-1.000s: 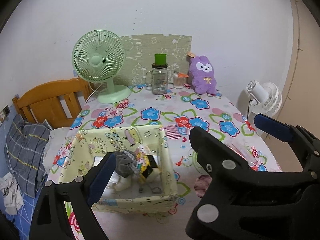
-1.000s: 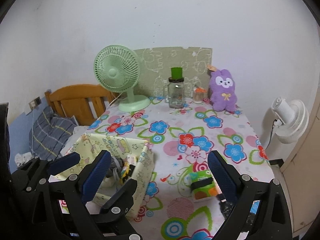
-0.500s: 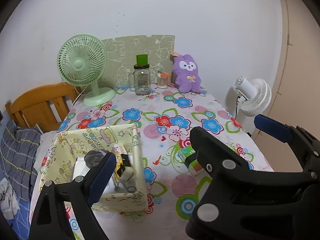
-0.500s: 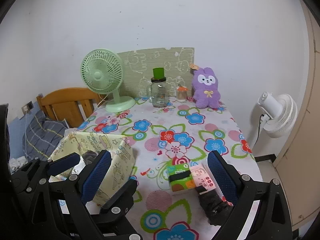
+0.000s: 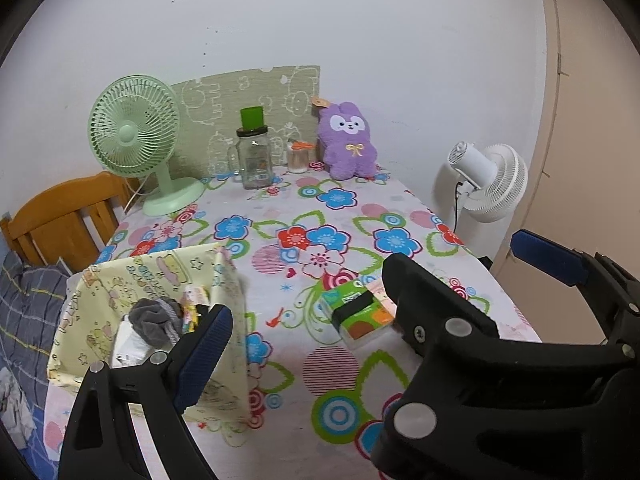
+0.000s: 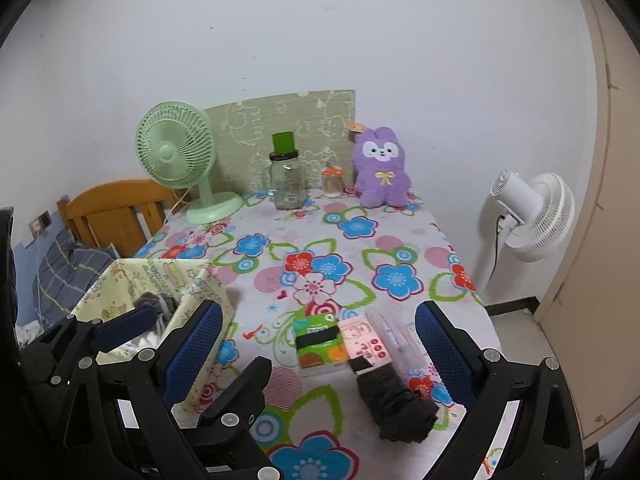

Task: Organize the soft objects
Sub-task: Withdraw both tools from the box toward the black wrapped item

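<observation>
Between the wide-open blue pads of the right gripper (image 6: 316,356): a dark rolled sock (image 6: 394,404), near on the flowered table (image 6: 400,248), touching nothing. Looks soft, light, squashy; best pinched across the fat middle. Just left: green tissue pack (image 6: 318,342). Further left: left gripper (image 5: 368,300), wide open and empty, beside the yellow cloth bin (image 6: 168,276).

Left claw (image 5: 372,304) and right claw (image 6: 320,352) gape empty.
</observation>
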Motion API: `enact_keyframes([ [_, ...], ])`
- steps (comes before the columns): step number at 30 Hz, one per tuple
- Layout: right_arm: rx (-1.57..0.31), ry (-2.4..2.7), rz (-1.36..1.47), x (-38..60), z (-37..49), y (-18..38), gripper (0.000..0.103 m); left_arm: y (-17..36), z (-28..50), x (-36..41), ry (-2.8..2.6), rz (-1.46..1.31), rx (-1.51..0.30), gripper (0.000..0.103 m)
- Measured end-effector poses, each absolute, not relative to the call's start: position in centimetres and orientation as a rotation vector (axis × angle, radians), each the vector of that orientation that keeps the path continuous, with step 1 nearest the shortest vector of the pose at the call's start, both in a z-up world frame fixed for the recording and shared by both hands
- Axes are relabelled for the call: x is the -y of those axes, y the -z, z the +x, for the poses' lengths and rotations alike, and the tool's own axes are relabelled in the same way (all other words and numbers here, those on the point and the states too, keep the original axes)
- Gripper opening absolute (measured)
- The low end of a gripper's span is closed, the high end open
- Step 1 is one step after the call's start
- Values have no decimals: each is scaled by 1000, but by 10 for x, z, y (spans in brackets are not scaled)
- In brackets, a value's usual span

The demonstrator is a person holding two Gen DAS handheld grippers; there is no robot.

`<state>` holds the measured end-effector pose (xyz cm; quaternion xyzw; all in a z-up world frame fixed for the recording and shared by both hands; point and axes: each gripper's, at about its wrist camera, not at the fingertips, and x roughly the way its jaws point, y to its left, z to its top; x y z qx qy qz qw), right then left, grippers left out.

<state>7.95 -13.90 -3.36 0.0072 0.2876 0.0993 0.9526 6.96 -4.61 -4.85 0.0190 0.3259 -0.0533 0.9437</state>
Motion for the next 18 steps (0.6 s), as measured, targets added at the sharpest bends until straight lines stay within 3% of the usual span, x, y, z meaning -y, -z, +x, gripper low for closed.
enact_keyframes([
  [18,-636,-149,73,178,85,69,99,84,85,83,166,52,-732,94],
])
